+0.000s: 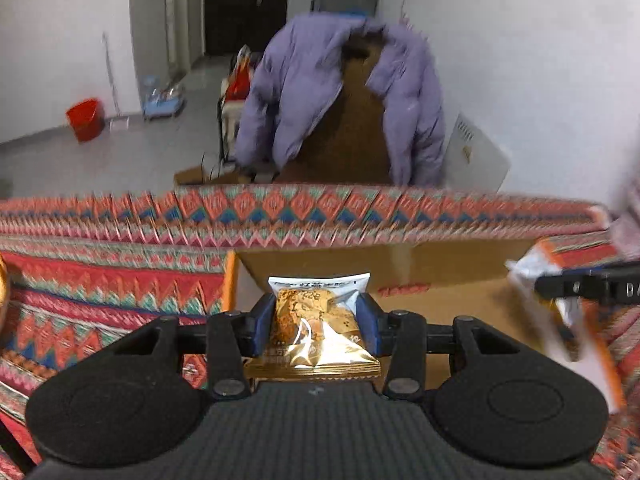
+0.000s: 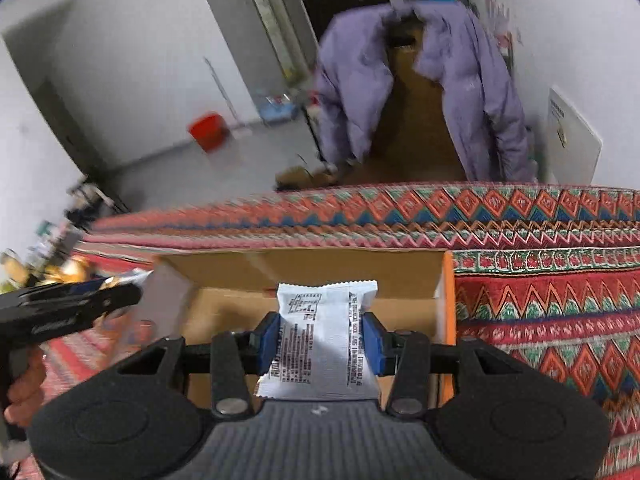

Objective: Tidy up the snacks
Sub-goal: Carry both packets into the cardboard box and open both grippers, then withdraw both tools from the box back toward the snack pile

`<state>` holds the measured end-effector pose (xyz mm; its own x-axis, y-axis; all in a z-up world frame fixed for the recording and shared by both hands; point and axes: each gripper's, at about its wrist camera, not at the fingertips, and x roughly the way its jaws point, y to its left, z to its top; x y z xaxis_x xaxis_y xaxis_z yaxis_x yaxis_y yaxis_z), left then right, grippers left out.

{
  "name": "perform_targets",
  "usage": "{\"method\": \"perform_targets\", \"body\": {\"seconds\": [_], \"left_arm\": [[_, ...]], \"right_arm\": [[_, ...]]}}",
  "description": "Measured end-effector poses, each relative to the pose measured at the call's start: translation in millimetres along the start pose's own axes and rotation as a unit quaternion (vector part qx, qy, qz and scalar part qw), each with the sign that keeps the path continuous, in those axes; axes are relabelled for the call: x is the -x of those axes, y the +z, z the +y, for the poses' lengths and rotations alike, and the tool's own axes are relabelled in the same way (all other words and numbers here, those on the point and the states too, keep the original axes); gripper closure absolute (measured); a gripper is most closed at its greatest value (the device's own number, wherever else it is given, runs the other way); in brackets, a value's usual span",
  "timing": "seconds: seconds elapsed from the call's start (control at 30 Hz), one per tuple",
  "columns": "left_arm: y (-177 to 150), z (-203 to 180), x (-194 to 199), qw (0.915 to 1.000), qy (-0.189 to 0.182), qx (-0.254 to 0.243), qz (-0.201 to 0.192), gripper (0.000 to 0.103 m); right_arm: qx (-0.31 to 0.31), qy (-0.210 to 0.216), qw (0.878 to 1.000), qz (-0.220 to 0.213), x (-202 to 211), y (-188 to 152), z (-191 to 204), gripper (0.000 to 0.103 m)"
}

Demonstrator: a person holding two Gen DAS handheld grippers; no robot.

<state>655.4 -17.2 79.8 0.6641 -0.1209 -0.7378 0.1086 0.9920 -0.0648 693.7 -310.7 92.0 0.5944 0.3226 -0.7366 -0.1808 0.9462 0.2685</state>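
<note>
The left gripper (image 1: 319, 322) held one gold-and-white foil snack packet (image 1: 316, 332) between its blue pads (image 1: 264, 330); the jaws were closed narrowly on the packet's two sides, with the white top seal projecting past the fingertips and the gold bottom seal lying against the gripper body. The right gripper (image 2: 320, 338) held one white printed snack packet (image 2: 320, 344) in the same manner, its jaws pressed against both long edges and its crimped top clear of the tips.

Count: two grippers, two packets, one open brown cardboard box (image 1: 400, 272) with orange-edged flaps.

In the left wrist view, the gold packet hung over the left part of the box opening, just inside the left flap. At the right edge of that view, the other gripper and its white packet appeared blurred above the right flap. In the right wrist view, the white packet hung over the box interior, near the right wall (image 2: 446, 300).

The box rested on a worktop covered by a red, blue and green zigzag-patterned cloth (image 2: 552, 320). Cloth lay bare on both sides of the box. Beyond the worktop's far edge hung a purple padded jacket (image 1: 340, 92).
</note>
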Motion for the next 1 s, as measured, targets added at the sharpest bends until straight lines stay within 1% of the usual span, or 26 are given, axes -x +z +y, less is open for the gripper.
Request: {"method": "perform_targets", "body": {"seconds": [0.07,0.17,0.2,0.23,0.27,0.3,0.33,0.37,0.5,0.6,0.67,0.73,0.8,0.83,0.9,0.97,1.0], "left_arm": [[-3.9,-1.1,-25.5,0.9998,0.007,-0.002,0.017,0.058],[-10.8,-4.9,-46.1,0.9996,0.004,-0.020,0.020,0.057],[-14.2,-7.1,-50.1,0.9993,0.004,-0.032,0.019,0.053],[-17.7,-10.8,-51.1,0.9987,0.007,-0.050,0.007,0.046],[-20.2,-11.9,-52.1,0.9983,0.002,-0.059,0.006,0.042],[-21.3,-12.1,-52.4,0.9981,-0.004,-0.061,0.006,0.033],[-22.4,-15.2,-51.0,0.9981,-0.013,-0.060,0.008,0.027],[-22.8,-15.0,-50.9,0.9980,-0.019,-0.060,0.008,0.027],[-21.7,-13.9,-52.6,0.9978,-0.025,-0.061,0.004,0.026],[-18.3,-12.6,-53.8,0.9977,-0.018,-0.065,0.003,0.025],[-16.4,-12.6,-51.2,0.9979,-0.019,-0.061,0.007,0.024],[-13.8,-11.7,-45.6,0.9981,-0.009,-0.059,0.013,0.024],[-11.6,-10.7,-31.6,0.9988,-0.008,-0.047,0.012,0.023],[-10.1,-10.5,-21.5,0.9990,-0.009,-0.041,0.012,0.021],[-6.9,-12.2,2.1,0.9991,-0.007,-0.040,0.010,0.021],[-2.3,-15.7,31.3,0.9991,0.000,-0.042,0.001,0.020],[0.3,-17.4,50.1,0.9991,0.001,-0.041,-0.007,0.019]], "right_arm": [[0.021,-0.032,0.999,0.008,-19.2,-1.8,-0.3,0.060],[0.052,-0.059,0.997,0.020,-42.9,-6.2,3.8,0.058],[0.068,-0.068,0.995,0.015,-44.8,-10.0,6.8,0.059],[0.088,-0.074,0.993,0.013,-45.5,-13.6,12.3,0.056],[0.096,-0.074,0.992,0.013,-46.3,-15.9,15.3,0.051],[0.097,-0.071,0.993,0.012,-47.4,-16.6,16.6,0.048],[0.096,-0.067,0.993,0.010,-45.9,-19.0,19.4,0.040],[0.096,-0.065,0.993,0.011,-45.9,-19.3,20.1,0.038],[0.083,-0.071,0.994,0.009,-37.8,-24.4,20.2,0.037],[0.072,-0.072,0.995,0.007,-37.9,-23.0,16.5,0.034],[0.070,-0.070,0.995,0.002,-32.5,-23.2,15.3,0.030],[0.063,-0.061,0.996,-0.002,-21.5,-23.4,17.9,0.029],[0.055,-0.053,0.997,-0.005,-7.7,-21.4,19.7,0.029],[0.055,-0.049,0.997,-0.006,3.2,-20.8,22.4,0.029],[0.062,-0.048,0.997,-0.014,28.2,-20.8,30.4,0.028],[0.069,-0.049,0.996,-0.026,57.0,-20.4,39.6,0.021],[0.073,-0.049,0.996,-0.031,72.2,-19.8,44.0,0.020]]}}
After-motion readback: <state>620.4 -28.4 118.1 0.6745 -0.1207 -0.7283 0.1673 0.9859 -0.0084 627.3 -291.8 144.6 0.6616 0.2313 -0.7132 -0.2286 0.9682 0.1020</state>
